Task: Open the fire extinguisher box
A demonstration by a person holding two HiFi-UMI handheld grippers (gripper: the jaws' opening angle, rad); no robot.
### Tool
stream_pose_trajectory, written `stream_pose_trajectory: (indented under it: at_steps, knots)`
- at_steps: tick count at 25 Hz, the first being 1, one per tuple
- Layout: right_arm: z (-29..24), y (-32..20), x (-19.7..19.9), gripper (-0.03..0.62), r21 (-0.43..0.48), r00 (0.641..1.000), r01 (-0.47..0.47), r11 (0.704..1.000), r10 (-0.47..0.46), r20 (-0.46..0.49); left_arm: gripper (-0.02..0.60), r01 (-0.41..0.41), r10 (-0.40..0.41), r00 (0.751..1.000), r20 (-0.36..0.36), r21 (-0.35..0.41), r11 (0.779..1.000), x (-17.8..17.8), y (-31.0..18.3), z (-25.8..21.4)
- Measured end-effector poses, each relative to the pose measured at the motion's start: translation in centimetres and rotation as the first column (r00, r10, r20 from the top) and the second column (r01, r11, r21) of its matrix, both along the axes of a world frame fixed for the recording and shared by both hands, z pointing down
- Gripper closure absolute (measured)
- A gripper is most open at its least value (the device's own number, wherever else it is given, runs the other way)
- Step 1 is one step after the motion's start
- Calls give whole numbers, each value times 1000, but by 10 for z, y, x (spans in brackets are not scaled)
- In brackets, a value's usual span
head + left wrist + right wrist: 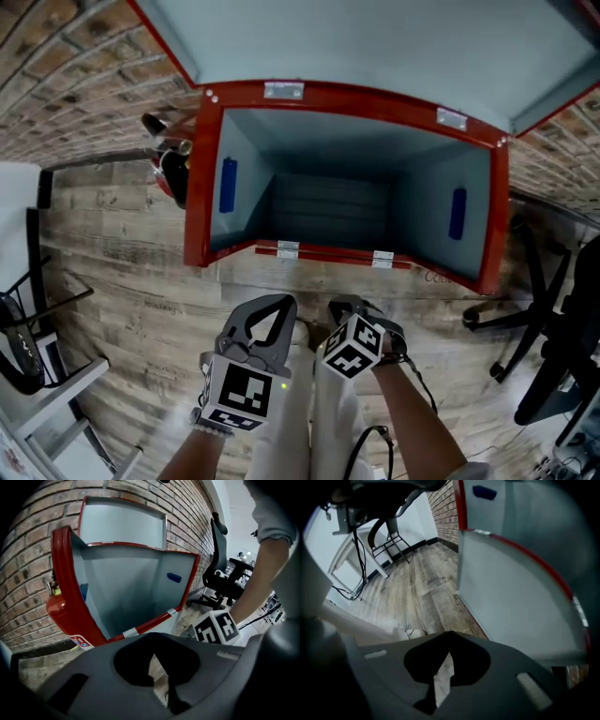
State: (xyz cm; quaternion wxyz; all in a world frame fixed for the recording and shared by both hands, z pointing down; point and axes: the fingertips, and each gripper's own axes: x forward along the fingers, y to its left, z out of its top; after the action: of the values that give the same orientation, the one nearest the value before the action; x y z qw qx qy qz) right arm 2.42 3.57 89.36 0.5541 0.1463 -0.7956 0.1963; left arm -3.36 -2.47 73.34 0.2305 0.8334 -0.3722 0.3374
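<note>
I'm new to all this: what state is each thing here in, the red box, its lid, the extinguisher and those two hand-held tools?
Fire extinguisher box: open, nothing visible inside.
Lid: swung up toward the brick wall.
Fire extinguisher: outside the box, beside its left wall.
Left gripper: jaws together, holding nothing.
Right gripper: jaws together, holding nothing.
</note>
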Motion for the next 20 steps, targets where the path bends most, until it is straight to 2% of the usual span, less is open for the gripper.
stream_pose_trajectory:
  at_steps: [4, 8, 16, 20]
  knots:
    - [-60, -22, 13, 589, 37, 989, -138, 990, 135, 62, 584, -3, 3, 1000, -2, 29, 1000, 4, -8, -42]
    - [-127, -45, 25, 589, 62, 964, -239, 969, 229, 135, 584, 1, 0, 1000, -10, 56, 998, 7, -13, -86]
    - [-260, -62, 24, 589, 107, 900, -380, 919, 340, 274, 584, -33, 37, 998, -49, 90, 995, 21, -4, -182]
    - [-330, -63, 23, 589, 131, 865, -431, 893, 368, 341, 584, -26, 34, 998, -58, 133, 991, 20, -7, -245]
